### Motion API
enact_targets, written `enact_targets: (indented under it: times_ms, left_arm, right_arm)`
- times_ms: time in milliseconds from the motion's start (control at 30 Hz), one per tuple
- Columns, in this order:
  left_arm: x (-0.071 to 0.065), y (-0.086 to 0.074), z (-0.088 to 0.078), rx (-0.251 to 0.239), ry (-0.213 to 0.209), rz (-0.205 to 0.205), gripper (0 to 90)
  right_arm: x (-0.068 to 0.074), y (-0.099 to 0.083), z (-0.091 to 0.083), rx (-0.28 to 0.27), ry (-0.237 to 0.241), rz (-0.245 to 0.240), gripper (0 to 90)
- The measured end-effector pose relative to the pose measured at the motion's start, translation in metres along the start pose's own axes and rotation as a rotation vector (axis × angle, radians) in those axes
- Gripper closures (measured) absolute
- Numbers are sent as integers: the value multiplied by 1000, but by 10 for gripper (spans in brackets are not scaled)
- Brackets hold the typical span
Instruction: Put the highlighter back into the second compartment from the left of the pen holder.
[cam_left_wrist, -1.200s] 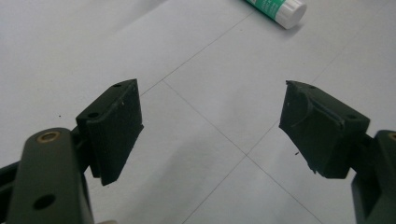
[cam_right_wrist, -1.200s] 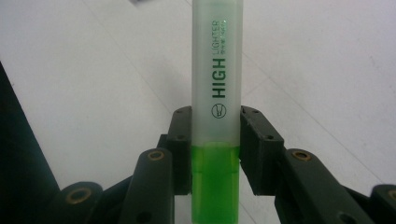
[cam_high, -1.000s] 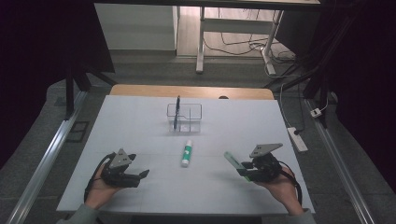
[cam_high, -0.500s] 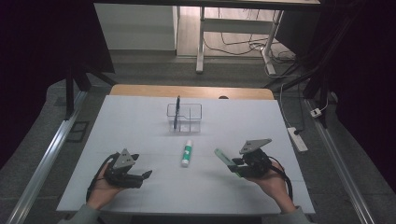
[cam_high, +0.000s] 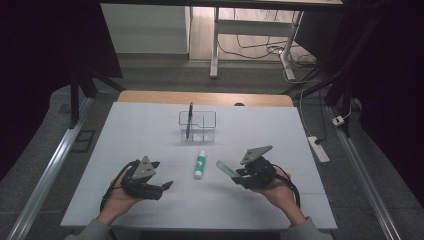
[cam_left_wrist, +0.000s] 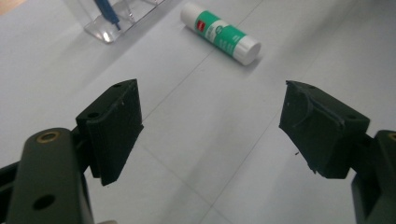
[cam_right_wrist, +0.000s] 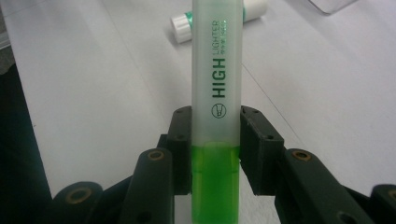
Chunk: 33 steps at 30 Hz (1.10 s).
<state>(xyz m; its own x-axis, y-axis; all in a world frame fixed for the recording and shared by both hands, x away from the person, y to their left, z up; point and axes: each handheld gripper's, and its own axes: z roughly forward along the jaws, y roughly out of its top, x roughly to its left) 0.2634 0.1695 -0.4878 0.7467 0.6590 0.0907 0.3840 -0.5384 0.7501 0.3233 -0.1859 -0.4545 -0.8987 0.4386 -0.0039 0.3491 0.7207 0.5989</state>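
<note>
Green highlighter (cam_right_wrist: 216, 93), clamped in my right gripper (cam_high: 239, 176), points toward frame centre; clear organizer (cam_high: 198, 126) lies beyond, upper centre. Left gripper (cam_high: 162, 186) jaws apart, empty.

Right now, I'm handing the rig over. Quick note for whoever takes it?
Right gripper: shut on the green highlighter, held near its lower end, off the table, cap pointing toward the glue stick.
Left gripper: open, nothing between the jaws, low over the white table.
Clear organizer stands at the far middle with a blue pen upright in it.
Done: highlighter picked up.
Left, most likely: highlighter into the organizer, then the glue stick, which lies flat between the grippers.
</note>
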Motion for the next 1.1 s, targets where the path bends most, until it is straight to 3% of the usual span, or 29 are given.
enact_targets:
  times_ms: [333, 700, 1100]
  left_arm:
    - [-7, 13, 10, 18, -23, 45, 205]
    - [-8, 14, 12, 29, -25, 61, 207]
    - [-16, 24, 18, 36, -60, 100, 214]
  right_arm:
    - [3, 5, 8, 17, 19, -10, 666]
    - [7, 11, 17, 29, 35, -27, 666]
    - [15, 22, 32, 71, 70, -68, 666]
